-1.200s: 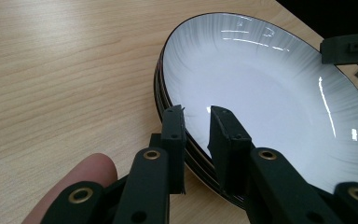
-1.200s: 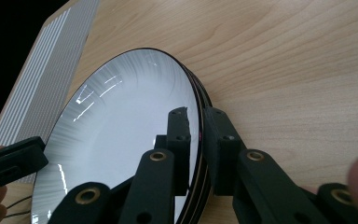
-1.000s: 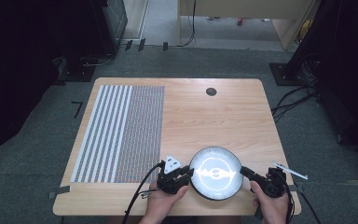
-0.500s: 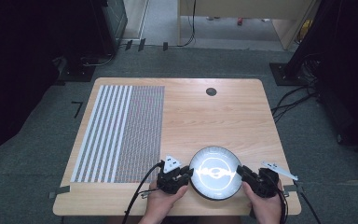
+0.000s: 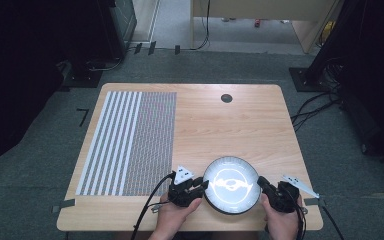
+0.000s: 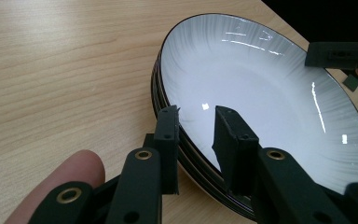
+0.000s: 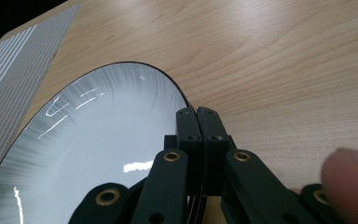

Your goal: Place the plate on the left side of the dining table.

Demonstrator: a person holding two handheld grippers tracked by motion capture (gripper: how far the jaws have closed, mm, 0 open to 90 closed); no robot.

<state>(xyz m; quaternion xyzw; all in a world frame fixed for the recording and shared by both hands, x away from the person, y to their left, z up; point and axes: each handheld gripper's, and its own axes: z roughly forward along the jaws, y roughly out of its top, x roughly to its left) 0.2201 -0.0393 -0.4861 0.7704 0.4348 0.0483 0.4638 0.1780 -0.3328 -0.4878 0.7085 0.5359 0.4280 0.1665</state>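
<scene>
**Both grippers at the plates, near edge of the table**

From the high view I see a stack of white plates (image 5: 231, 184) with dark rims sitting near the front edge of the wooden table (image 5: 215, 125), a little right of centre. In the left gripper view the stack (image 6: 261, 107) shows several rims layered one under another; I cannot count them with certainty.

My left gripper (image 5: 196, 187) sits at the stack's left side, held by the left hand (image 5: 172, 216). In its own view the left gripper (image 6: 196, 128) has its jaws parted, one outside the rims and one over the top plate's inner surface, with a clear gap between them; it straddles the rim, released, without pinching it. A fingertip (image 6: 63, 182) shows at lower left.

My right gripper (image 5: 262, 184) is at the stack's right side, held by the right hand (image 5: 282, 220). In its own view the right gripper (image 7: 196, 122) has its jaws pressed together, clenched on the top plate's rim (image 7: 121, 140), with the dark edge running in between the pads. A blurred fingertip (image 7: 349, 179) sits at lower right.

A striped mat (image 5: 130, 142) covers the table's left part, well apart from the plates. A small dark round hole (image 5: 226, 98) lies near the far edge. Grey carpet (image 5: 40, 150) surrounds the table.
</scene>
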